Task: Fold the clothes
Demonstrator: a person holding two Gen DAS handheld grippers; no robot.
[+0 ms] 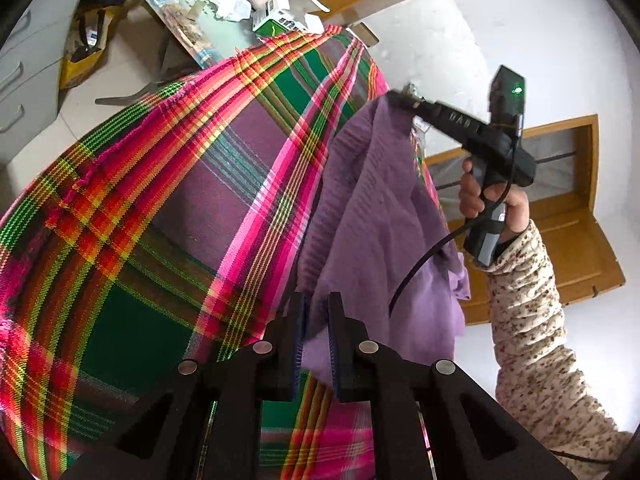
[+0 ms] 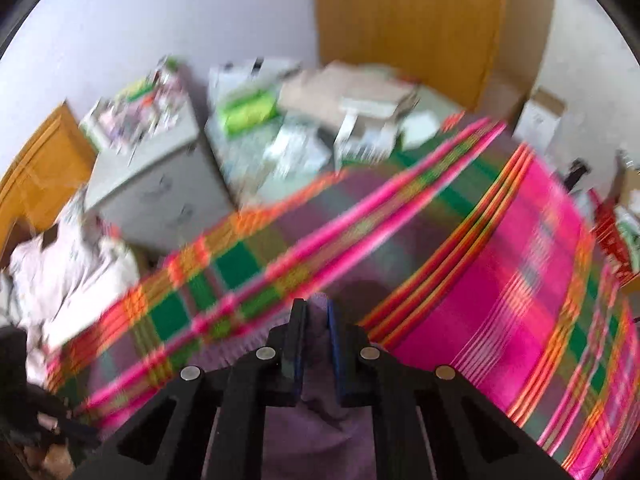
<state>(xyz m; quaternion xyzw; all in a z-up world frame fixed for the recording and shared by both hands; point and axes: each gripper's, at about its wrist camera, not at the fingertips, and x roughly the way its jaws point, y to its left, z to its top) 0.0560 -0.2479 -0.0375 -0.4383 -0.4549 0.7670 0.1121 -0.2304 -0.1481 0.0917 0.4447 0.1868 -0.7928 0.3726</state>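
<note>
Fold clothes, early stage: the purple garment (image 1: 372,216) hangs in the air above the plaid cloth (image 1: 168,200), stretched between the two tools, with no fold yet visible. The left gripper (image 1: 316,344) is clenched on its lower edge, and the right gripper (image 2: 316,344), held in a hand (image 1: 492,200), pinches the upper corner. By this reading, laying it flat and all folding remain to be done.

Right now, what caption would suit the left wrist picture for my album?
Both handheld grippers, left gripper and right gripper, pinch a purple garment above a bright plaid cloth.
</note>
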